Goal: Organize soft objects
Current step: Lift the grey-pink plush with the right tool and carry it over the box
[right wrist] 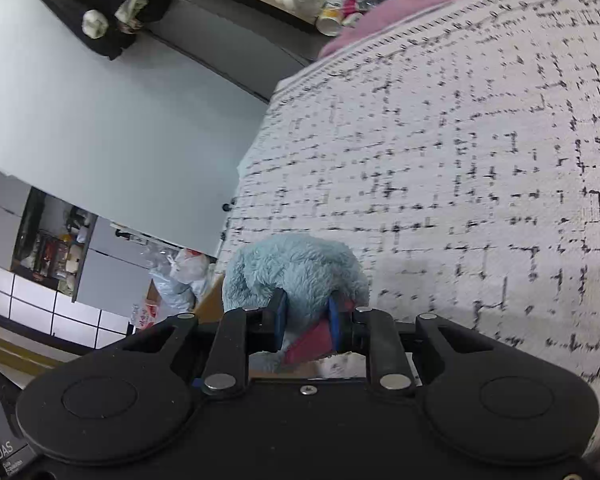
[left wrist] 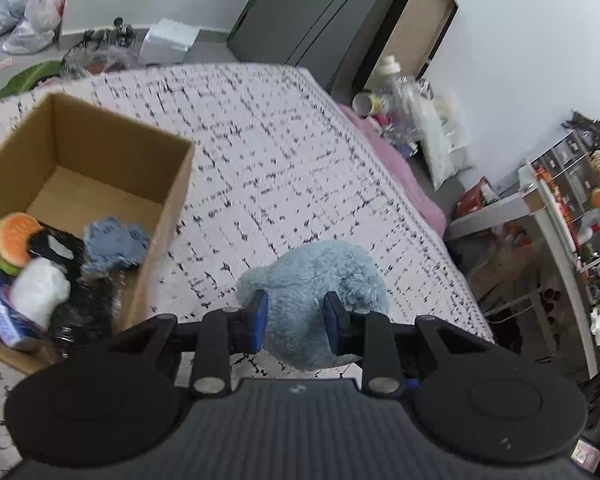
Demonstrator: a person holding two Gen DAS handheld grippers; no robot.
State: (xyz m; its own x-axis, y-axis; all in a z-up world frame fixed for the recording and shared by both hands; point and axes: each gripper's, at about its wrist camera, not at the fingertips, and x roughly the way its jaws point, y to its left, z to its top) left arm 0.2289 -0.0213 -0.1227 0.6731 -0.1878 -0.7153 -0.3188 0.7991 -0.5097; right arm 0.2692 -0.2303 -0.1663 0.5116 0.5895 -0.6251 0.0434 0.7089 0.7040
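Both grippers clamp the same light-blue plush toy (left wrist: 312,292), held above the patterned bed cover (left wrist: 284,152): the left gripper (left wrist: 296,316) has its blue pads pressed into the fur at moderate width, and the right gripper (right wrist: 306,320) pinches narrowly on the plush (right wrist: 296,276) together with a pink-red part (right wrist: 310,344) of it. Only the left wrist view shows the cardboard box (left wrist: 168,208) on the cover, left of the toy, holding a burger-shaped plush (left wrist: 14,240), a blue fuzzy item (left wrist: 116,242), a white wad (left wrist: 40,290) and black blurred pieces not identifiable. The right wrist view shows only a sliver of brown edge beside the plush, probably the box. The toy's overall shape is hidden by the fingers.
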